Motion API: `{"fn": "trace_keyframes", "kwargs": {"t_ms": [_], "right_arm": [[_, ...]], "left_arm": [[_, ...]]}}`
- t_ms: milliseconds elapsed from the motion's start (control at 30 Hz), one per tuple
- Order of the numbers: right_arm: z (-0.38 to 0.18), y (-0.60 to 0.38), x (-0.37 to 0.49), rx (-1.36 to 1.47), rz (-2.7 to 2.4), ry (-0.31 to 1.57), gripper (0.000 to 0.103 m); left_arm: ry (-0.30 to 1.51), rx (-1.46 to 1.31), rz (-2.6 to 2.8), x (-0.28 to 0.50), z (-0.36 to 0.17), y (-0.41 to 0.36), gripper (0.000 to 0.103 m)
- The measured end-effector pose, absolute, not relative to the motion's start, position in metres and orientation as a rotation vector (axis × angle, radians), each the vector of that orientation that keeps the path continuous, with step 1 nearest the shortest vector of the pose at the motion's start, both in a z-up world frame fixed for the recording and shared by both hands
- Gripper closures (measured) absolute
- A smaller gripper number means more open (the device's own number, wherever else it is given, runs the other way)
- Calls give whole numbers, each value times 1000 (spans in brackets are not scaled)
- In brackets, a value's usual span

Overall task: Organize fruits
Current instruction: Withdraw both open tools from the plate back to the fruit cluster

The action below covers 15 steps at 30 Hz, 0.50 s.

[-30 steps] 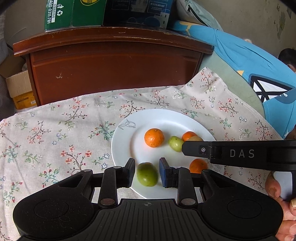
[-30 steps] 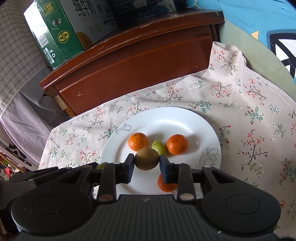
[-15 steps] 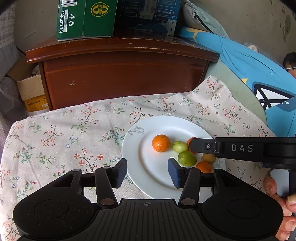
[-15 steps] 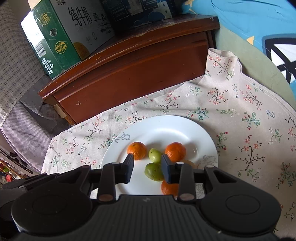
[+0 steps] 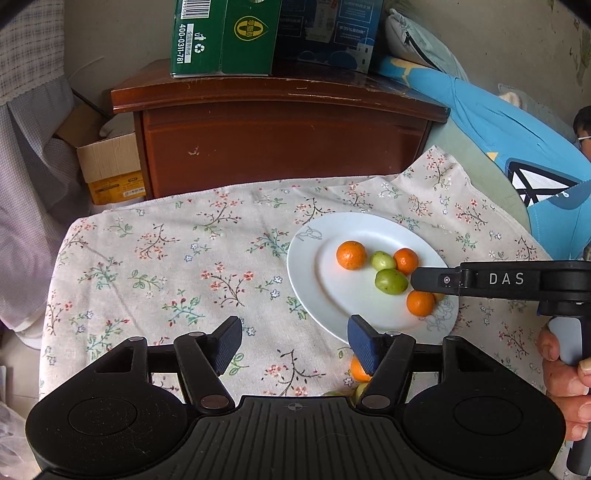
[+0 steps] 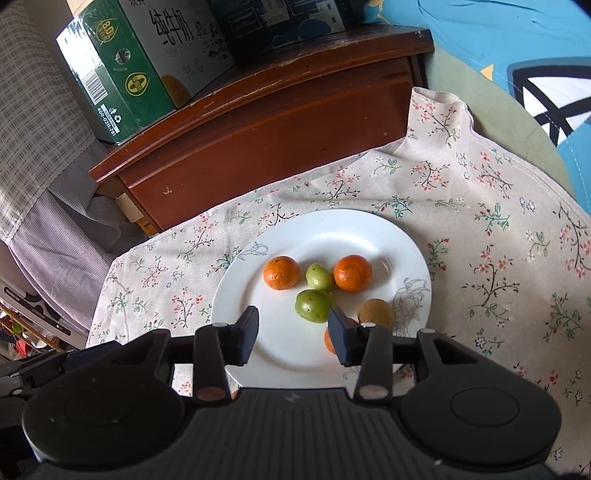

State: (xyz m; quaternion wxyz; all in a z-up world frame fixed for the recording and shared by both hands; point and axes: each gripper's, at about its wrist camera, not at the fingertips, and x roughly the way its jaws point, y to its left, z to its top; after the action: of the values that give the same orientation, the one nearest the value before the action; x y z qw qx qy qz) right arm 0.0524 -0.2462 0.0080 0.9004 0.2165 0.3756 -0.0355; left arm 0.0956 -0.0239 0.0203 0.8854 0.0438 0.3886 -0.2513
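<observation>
A white plate [image 6: 369, 229] on the floral cloth holds three oranges, two green fruits and a brown kiwi [image 6: 375, 313]. The larger green fruit [image 6: 312, 305] lies mid-plate, next to an orange [image 6: 352, 273] and another orange [image 6: 280, 272]. My right gripper [image 6: 293, 336] is open and empty, just above the plate's near side. My left gripper [image 5: 293, 343] is open and empty over the cloth, left of the plate [image 5: 314, 266]. Below it an orange [image 5: 357, 369] and a green fruit [image 5: 360, 391] lie on the cloth, partly hidden.
A brown wooden cabinet [image 5: 280, 136] stands behind the table, with a green carton [image 5: 221, 37] and a blue box [image 5: 325, 33] on top. A cardboard box [image 5: 110, 166] sits at the left. A person in blue [image 5: 517, 140] is at the right.
Both grippers opened and let go of their fruit: the green fruit and the kiwi now lie on the plate. Both grippers pulled back, the left one also moving left off the plate.
</observation>
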Motion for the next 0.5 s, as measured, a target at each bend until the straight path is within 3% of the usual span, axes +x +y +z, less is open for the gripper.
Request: {"fn": "trace_keyframes", "kwargs": {"t_ms": [500], "right_arm": [[3, -204, 7, 400, 12, 823, 61]], "left_arm": [[873, 128, -542, 40, 6, 2, 40]]}}
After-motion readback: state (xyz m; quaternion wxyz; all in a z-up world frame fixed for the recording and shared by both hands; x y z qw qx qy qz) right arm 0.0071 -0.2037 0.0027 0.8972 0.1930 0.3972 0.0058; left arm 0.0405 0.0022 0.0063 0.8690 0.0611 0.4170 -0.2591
